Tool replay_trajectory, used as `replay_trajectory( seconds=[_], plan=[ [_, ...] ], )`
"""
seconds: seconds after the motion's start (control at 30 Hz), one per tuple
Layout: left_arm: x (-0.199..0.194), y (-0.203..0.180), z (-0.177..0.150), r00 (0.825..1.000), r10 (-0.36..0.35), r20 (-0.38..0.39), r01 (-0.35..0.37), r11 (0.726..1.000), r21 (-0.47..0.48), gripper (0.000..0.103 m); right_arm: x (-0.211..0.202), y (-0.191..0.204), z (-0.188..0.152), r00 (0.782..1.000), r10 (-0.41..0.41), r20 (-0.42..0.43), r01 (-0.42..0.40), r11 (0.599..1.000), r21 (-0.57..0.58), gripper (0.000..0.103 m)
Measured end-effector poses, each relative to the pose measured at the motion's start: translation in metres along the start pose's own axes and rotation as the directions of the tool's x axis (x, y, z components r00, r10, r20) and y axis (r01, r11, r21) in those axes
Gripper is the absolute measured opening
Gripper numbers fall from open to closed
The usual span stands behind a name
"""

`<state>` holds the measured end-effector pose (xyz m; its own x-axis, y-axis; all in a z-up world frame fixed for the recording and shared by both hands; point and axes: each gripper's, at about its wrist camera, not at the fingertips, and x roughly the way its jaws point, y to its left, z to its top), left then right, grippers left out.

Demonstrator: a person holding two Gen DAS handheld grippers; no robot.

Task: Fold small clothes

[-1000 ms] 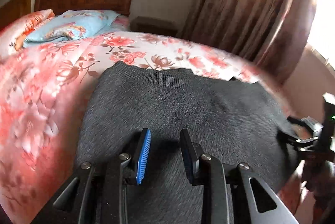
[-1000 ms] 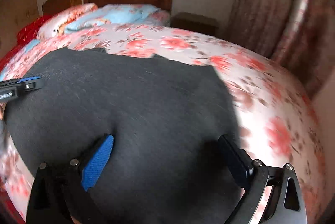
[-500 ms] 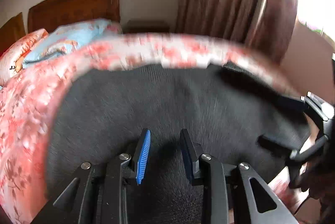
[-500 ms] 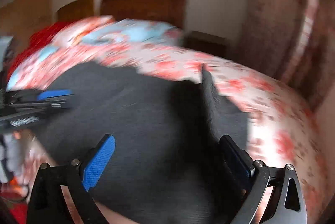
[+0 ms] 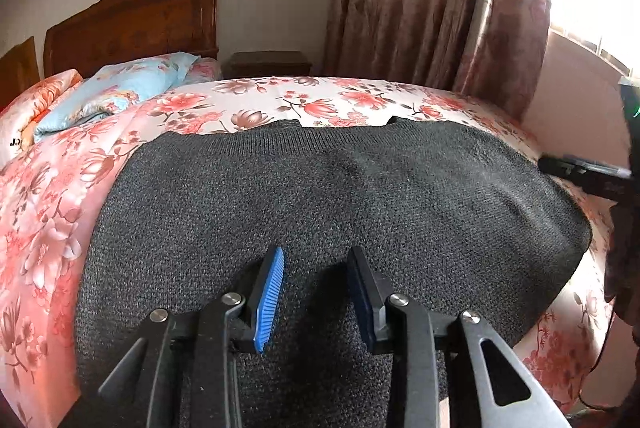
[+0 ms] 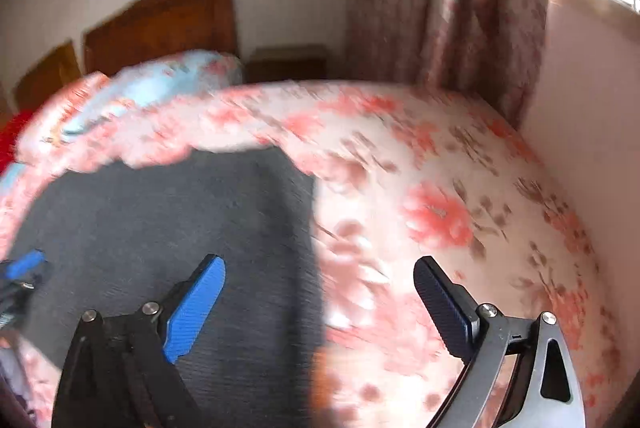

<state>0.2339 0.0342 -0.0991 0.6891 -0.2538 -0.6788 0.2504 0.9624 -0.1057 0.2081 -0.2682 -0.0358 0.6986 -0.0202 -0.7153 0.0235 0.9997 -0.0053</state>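
A: Item one, the dark grey sweater. We log it lying flat on the bed, over the flowered bedspread, its far edge straight across and its near edge cut off below our left view.

B: Item two, the left gripper. We note its jaws have just been opening a little; they stand apart by a narrow gap, low over the knit. Cloth lies behind the gap, but we see no fold pinched between the pads.

A: Item three, the right gripper. We enter its jaws as wide apart with nothing between them, one finger over the sweater's right edge, the other over bare bedspread.

B: That right view is smeared; we cannot read the flower pattern or the sweater's hem there.

A: Item four, pillows at the wooden headboard, one pale blue, one orange and partly cut off at the left.

B: Item five, curtain beside a washed-out window. A dark nightstand stands behind the bed, half hidden.
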Motion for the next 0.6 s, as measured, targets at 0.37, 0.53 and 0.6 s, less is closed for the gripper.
replay_trajectory(
  seconds=[0.37, 0.53, 0.6],
  plan=[
    [-0.002, 0.001, -0.002, 1.0, -0.011, -0.001, 0.011, 1.0, 0.013, 0.034, 0.055, 0.047, 0.004, 0.989, 0.068, -0.128, -0.089, 0.983, -0.164, 0.103],
    [-0.001, 0.0, -0.001, 1.0, -0.011, 0.0, 0.011, 1.0, 0.011, 0.035, 0.04, 0.003, 0.003, 0.992, -0.047, -0.121, 0.042, 0.998, -0.041, 0.103],
    [-0.001, 0.0, -0.001, 1.0, -0.01, 0.001, 0.01, 1.0, 0.011, 0.035, 0.012, 0.015, 0.004, 0.999, -0.026, -0.04, 0.023, 0.997, -0.069, 0.103]
  ],
)
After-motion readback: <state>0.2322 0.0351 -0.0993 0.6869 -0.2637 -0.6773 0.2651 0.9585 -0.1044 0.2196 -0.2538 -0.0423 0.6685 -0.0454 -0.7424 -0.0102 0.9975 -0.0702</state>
